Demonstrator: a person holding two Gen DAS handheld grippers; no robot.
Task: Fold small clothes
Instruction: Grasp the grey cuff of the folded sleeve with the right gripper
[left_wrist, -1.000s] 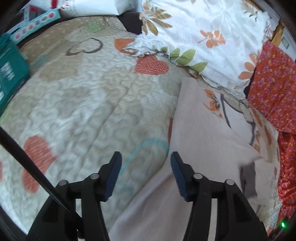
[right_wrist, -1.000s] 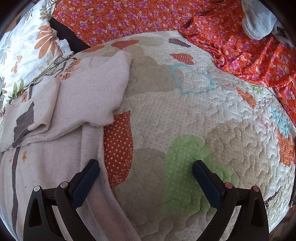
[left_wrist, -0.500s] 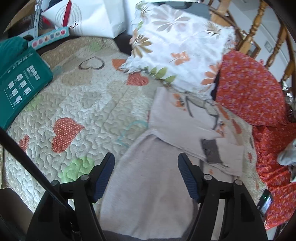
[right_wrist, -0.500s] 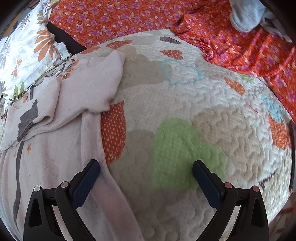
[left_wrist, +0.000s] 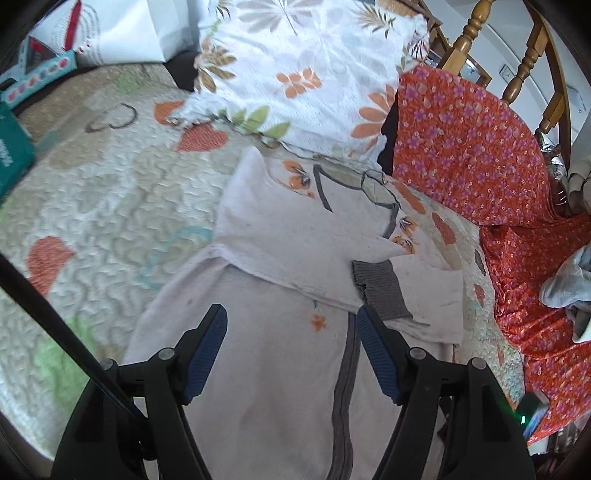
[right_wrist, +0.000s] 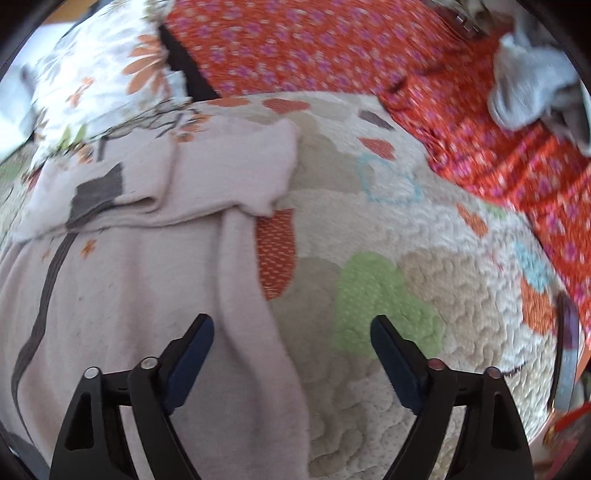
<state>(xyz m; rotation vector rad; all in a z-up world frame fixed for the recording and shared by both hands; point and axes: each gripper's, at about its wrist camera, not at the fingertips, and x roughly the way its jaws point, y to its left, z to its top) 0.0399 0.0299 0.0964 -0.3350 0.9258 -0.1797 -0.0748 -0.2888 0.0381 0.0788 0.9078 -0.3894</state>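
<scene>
Lying flat on the quilted bedspread (left_wrist: 96, 192), the pale pink garment (left_wrist: 280, 369) fills the lower centre of the left wrist view, with both sleeves folded across its chest and a grey cuff (left_wrist: 380, 291) showing at right of centre. A floral pillow (left_wrist: 306, 74) sits at upper centre, touching the garment's collar end; an orange flowered cloth (left_wrist: 476, 155) occupies the right side, and a green box (left_wrist: 11, 155) sits at the left edge. The left tongs (left_wrist: 291, 354) hover above the garment's body, spread wide, gripping nothing. In the right wrist view, the right tongs (right_wrist: 291, 358) are likewise spread wide and empty, straddling the garment's side edge (right_wrist: 251, 332), with one finger over fabric and the other over a green heart patch (right_wrist: 380, 302). A grey cloth (right_wrist: 532, 85) lies at upper right.
</scene>
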